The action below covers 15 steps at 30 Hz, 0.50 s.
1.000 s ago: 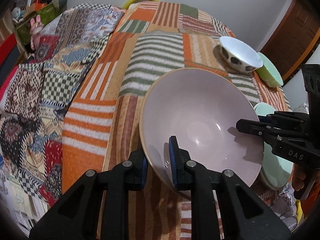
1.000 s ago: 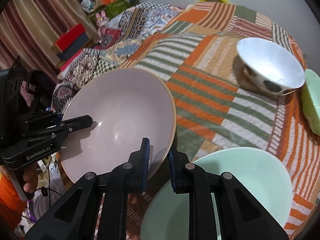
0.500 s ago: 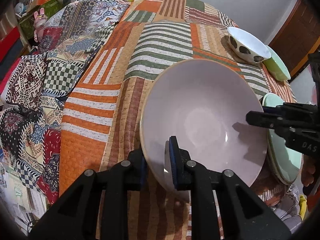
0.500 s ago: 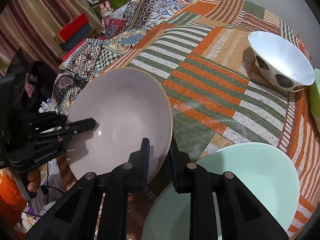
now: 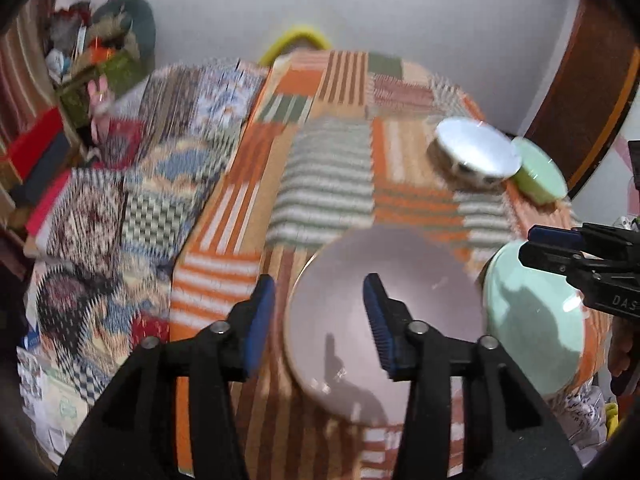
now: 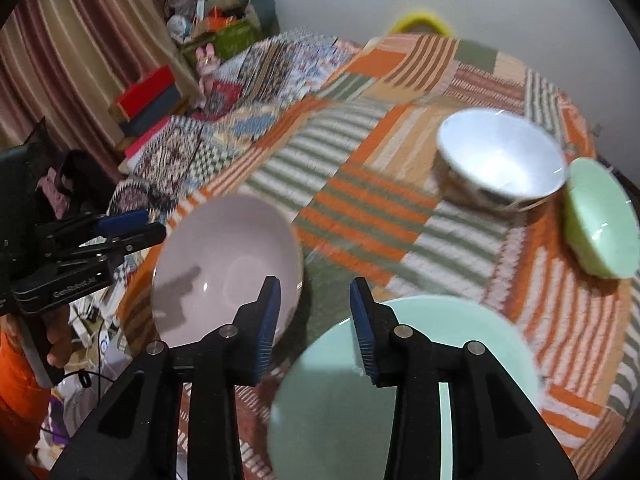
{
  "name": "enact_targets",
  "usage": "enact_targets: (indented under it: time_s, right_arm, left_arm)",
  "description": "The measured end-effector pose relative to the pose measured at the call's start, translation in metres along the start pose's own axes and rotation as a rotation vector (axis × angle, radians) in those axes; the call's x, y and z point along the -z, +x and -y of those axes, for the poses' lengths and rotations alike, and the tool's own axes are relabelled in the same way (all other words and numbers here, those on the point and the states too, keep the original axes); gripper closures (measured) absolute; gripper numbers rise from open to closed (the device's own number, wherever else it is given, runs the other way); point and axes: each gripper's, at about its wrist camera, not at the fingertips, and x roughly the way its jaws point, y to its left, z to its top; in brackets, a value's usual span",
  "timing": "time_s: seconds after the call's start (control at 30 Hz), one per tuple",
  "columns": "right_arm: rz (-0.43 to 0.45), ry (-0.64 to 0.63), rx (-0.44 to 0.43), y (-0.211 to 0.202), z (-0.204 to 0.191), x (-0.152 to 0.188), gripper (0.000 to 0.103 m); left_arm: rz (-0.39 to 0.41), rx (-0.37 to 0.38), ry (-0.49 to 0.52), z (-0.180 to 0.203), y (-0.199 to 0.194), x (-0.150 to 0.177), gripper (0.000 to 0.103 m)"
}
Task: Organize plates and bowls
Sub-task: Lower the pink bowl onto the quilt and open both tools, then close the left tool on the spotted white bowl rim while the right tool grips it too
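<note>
A large pale pink bowl rests on the patchwork cloth at the table's near edge. A pale green plate lies just right of it. My left gripper is open and empty, raised above the pink bowl's left rim. My right gripper is open and empty, above the gap between the bowl and the plate. A white spotted bowl and a small green bowl sit at the far right.
The patchwork cloth covers the round table. A bed with patterned quilts lies to the left. A yellow chair back shows behind the table. A wooden door is at the right.
Both grippers have opened and let go of the pink bowl, which now rests on the table. Both have lifted and pulled back from it.
</note>
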Motion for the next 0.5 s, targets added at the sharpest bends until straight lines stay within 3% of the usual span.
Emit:
enact_targets:
  time_s: [0.17, 0.3, 0.5]
  right_arm:
    - [0.107, 0.054, 0.047, -0.031, 0.026, -0.011, 0.051]
    - [0.173, 0.096, 0.097, -0.049, 0.052, -0.022, 0.051]
    - [0.219, 0.165, 0.162, -0.058, 0.099, -0.034, 0.051]
  left_arm:
    - [0.08, 0.03, 0.047, 0.028, -0.015, -0.03, 0.04]
    - [0.11, 0.054, 0.061, 0.048, -0.012, -0.054, 0.03]
    - [0.082, 0.11, 0.056, 0.071, 0.019, -0.092, 0.026]
